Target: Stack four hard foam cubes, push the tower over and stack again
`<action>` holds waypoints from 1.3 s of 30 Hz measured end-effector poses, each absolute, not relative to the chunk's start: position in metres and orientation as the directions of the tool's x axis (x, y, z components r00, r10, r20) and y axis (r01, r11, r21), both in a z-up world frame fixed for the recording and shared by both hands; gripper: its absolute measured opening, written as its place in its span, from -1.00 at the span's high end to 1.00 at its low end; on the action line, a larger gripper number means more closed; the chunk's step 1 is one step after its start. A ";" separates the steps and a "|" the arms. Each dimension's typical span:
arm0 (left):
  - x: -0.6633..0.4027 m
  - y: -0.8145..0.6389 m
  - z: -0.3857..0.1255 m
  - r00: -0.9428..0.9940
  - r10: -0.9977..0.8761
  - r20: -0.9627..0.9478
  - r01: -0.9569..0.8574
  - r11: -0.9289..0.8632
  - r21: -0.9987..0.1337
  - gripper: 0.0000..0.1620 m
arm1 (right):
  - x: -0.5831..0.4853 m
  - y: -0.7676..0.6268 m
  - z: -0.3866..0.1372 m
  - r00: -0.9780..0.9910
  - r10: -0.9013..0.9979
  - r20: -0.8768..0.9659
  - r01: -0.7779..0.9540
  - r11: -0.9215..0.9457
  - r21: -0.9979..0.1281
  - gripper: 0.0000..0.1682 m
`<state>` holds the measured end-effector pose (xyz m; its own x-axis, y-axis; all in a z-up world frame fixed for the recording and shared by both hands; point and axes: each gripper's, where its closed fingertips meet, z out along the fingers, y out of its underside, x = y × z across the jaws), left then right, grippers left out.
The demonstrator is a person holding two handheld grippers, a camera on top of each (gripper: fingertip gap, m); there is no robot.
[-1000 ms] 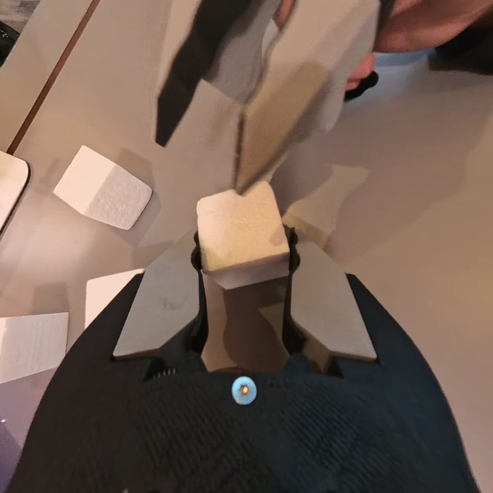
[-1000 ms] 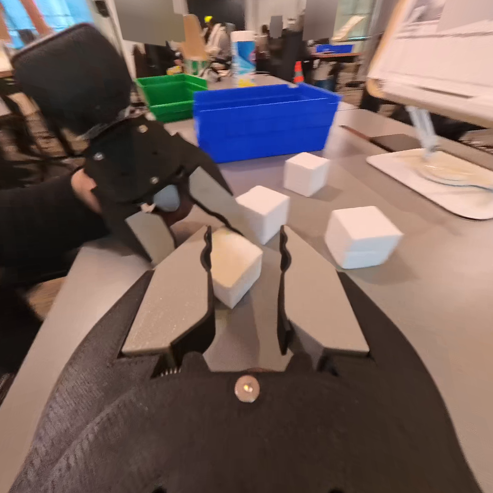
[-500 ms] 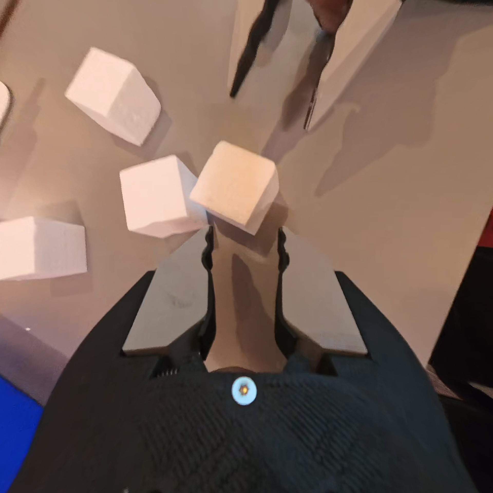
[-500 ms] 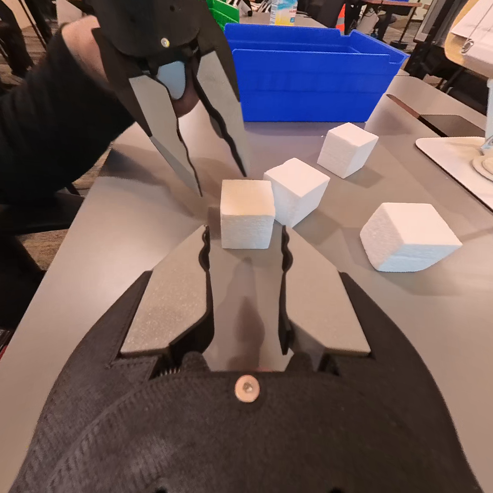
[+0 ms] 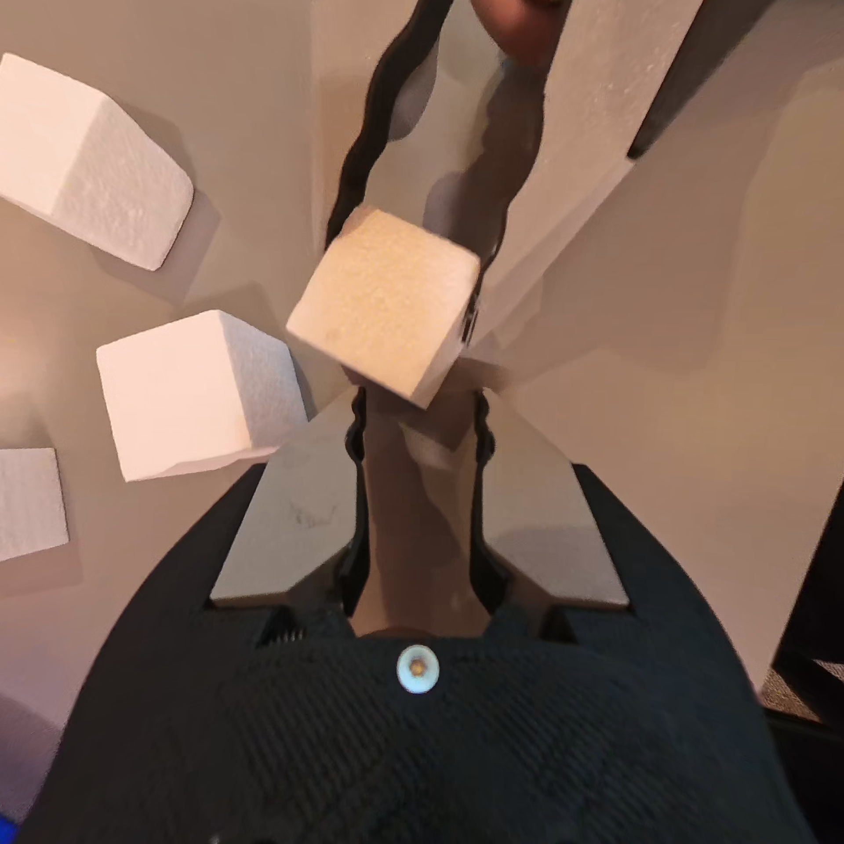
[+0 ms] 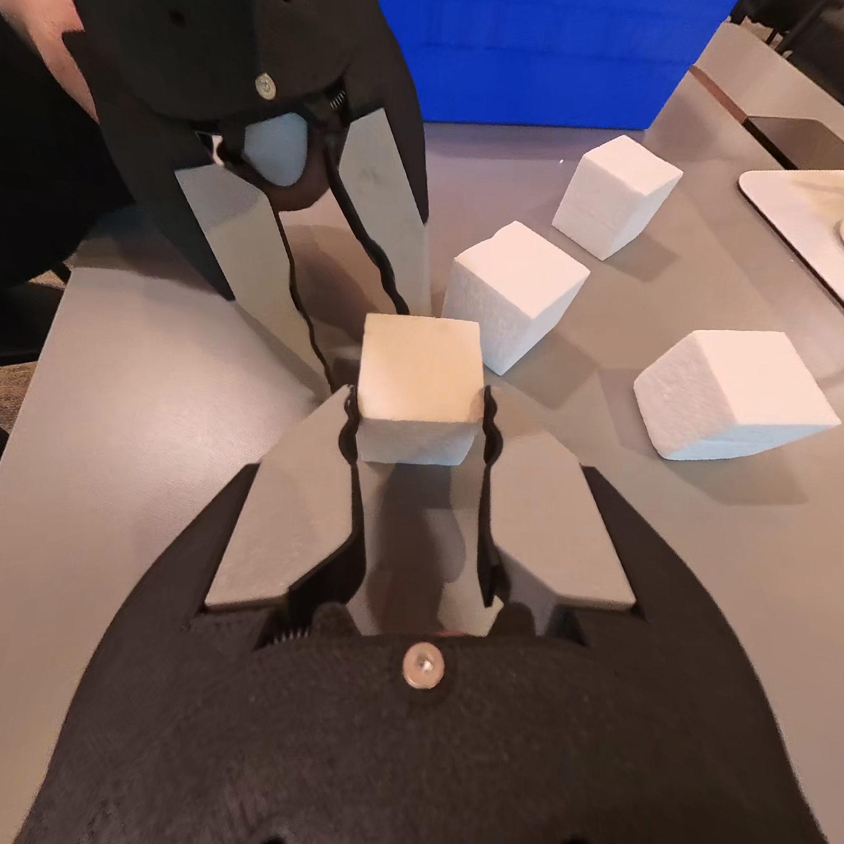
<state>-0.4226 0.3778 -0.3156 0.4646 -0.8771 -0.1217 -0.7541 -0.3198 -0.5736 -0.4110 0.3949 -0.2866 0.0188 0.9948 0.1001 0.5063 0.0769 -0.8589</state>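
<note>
My right claw [image 6: 418, 397] is spread, not clenched, w/ the nearest foam cube [image 6: 418, 379] sitting square between the tips. Its side faces line up w/ my fingers, so I'd guess a straight squeeze takes it, no twist needed. The cube sits flat on the grey bench [image 6: 137, 411] and isn't lifted yet. My left claw [image 5: 418, 402] is also released and holds nothing; it hangs over the same cube from the far side, tips just behind it, close enough to get in the way. Right is better placed, I think. The other 3 cubes lie to the right: one [image 6: 516, 292] just beside, one [image 6: 616, 194] farther back, one [image 6: 730, 392] off right. No tower started. Blue bin [image 6: 548, 59] at the back.
</note>
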 end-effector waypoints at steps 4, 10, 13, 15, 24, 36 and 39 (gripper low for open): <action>-0.443 0.377 -0.308 0.494 -0.855 -0.159 -0.758 -0.334 -0.561 0.40 | -0.391 0.406 -0.285 0.026 0.993 0.118 0.506 0.089 -0.858 0.38; -0.469 0.398 -0.280 0.637 -0.762 -0.117 -0.599 -0.394 -0.697 0.31 | -0.365 0.423 -0.265 0.052 0.997 0.059 0.425 0.031 -0.905 0.38; -0.473 0.417 -0.266 0.712 -0.700 -0.064 -0.468 -0.404 -0.786 0.29 | -0.359 0.428 -0.266 0.063 0.995 0.075 0.436 0.040 -0.899 0.38; -0.473 0.426 -0.263 0.736 -0.677 -0.019 -0.405 -0.417 -0.813 0.24 | -0.357 0.430 -0.270 0.060 0.995 0.084 0.450 0.048 -0.892 0.38; -0.475 0.445 -0.275 0.752 -0.655 0.065 -0.314 -0.444 -0.839 0.23 | -0.364 0.430 -0.288 0.035 0.997 0.075 0.516 0.046 -0.855 0.37; -0.480 0.452 -0.281 0.789 -0.613 0.043 -0.311 -0.459 -0.832 0.15 | -0.366 0.427 -0.289 0.027 0.995 0.101 0.520 0.072 -0.851 0.36; -0.478 0.451 -0.289 0.781 -0.625 0.020 -0.352 -0.467 -0.811 0.10 | -0.366 0.425 -0.288 0.023 0.995 0.101 0.514 0.075 -0.855 0.37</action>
<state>-0.4779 0.4507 -0.2892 0.7806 -0.6247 0.0203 -0.3524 -0.4668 -0.8111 -0.3659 0.4254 -0.2877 0.0232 0.9946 0.1011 0.5140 0.0749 -0.8545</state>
